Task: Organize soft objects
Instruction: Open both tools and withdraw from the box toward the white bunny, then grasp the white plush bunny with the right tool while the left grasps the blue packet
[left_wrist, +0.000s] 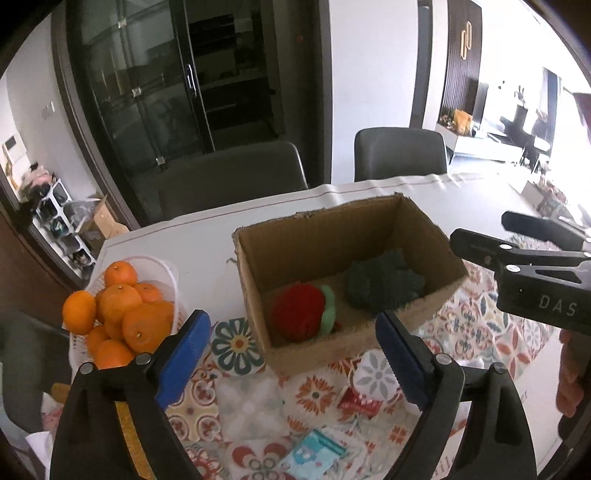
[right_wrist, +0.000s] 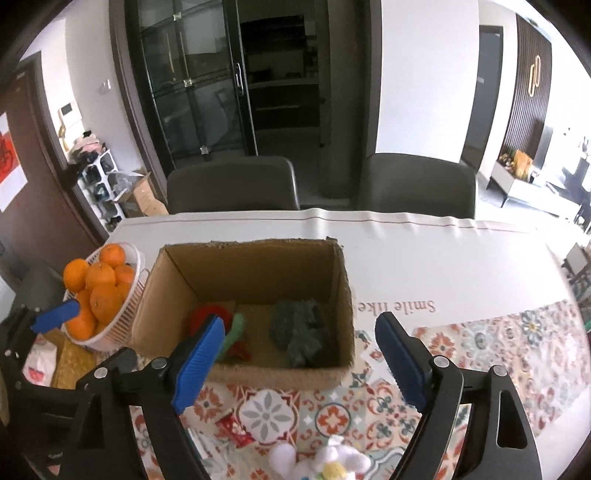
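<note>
- your left gripper hangs with its jaws spread wide and nothing between them, just near of the cardboard box.
- your right gripper is likewise released and empty, over the box's near wall.
- inside the box lie a red-and-green knitted toy on the left and a dark green one on the right.
- a white plush toy sits on the patterned cloth, near of the box.
- a basket of oranges stands left of the box.
</note>
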